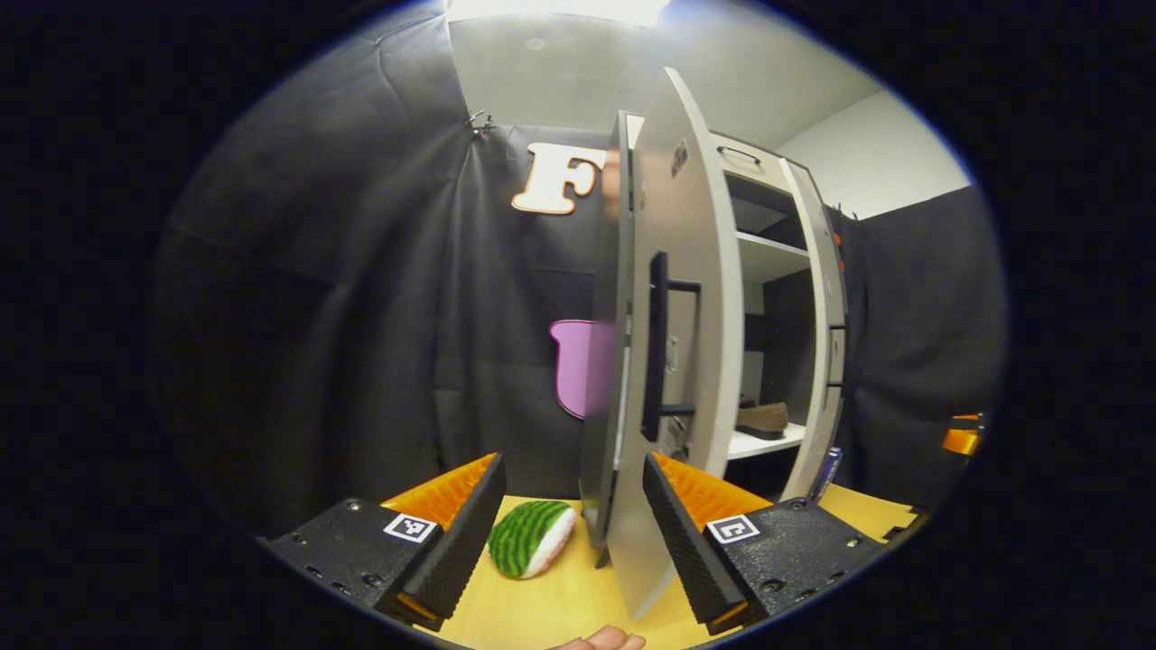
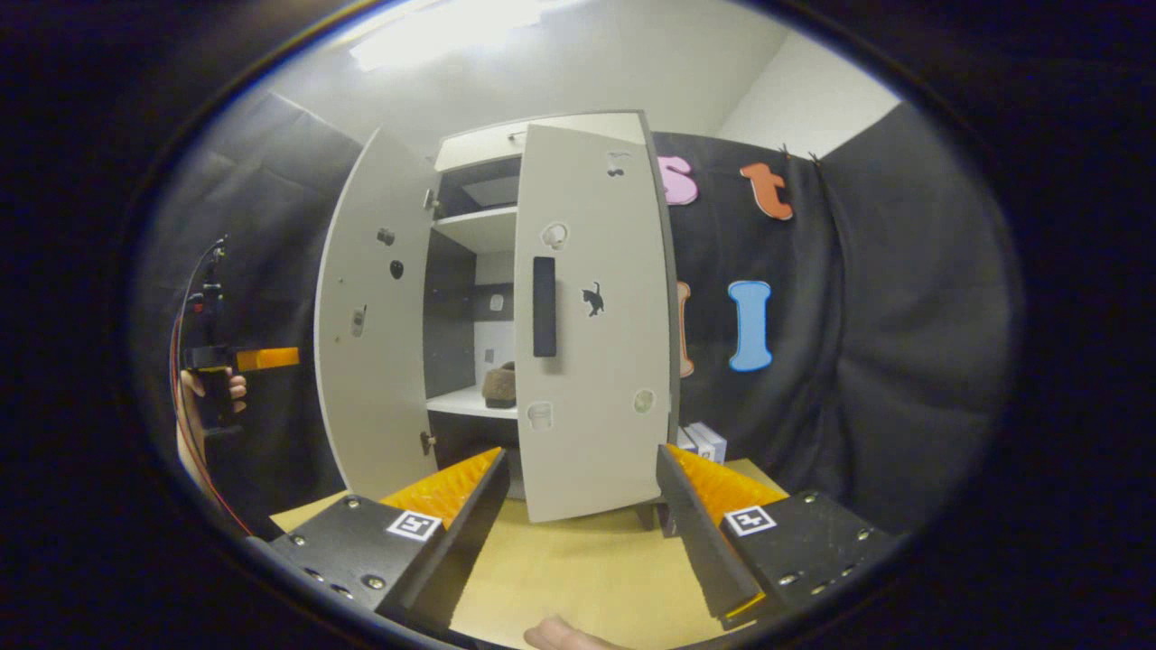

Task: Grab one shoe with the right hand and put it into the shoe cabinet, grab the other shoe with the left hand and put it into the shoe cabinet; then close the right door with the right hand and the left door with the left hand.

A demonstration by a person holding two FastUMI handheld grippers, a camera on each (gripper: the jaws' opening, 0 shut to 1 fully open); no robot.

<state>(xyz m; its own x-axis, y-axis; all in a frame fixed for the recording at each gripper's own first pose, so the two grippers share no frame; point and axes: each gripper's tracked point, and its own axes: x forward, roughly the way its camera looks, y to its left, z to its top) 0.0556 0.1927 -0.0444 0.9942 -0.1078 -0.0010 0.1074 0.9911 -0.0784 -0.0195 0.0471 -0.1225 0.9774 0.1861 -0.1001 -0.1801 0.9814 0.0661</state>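
One brown shoe [image 1: 761,419] shows in the left gripper view on a shelf inside the shoe cabinet [image 1: 768,257], long axis across the shelf, while the left gripper [image 1: 569,524] hangs released in front of the edge-on, wide-open left door [image 1: 673,343]. In the right gripper view, the right gripper [image 2: 578,524] gapes empty before the cabinet's mostly closed right door [image 2: 591,334], the shoe's end facing out; I judge both doors still need shutting.

No readable words, brands or numbers are showing anywhere: the square black-and-white marker tags [image 1: 412,527] on the grippers are carrying only coded patterns, and the small stickers [image 2: 592,298] on the cabinet door [image 2: 591,361] are showing only pictures.
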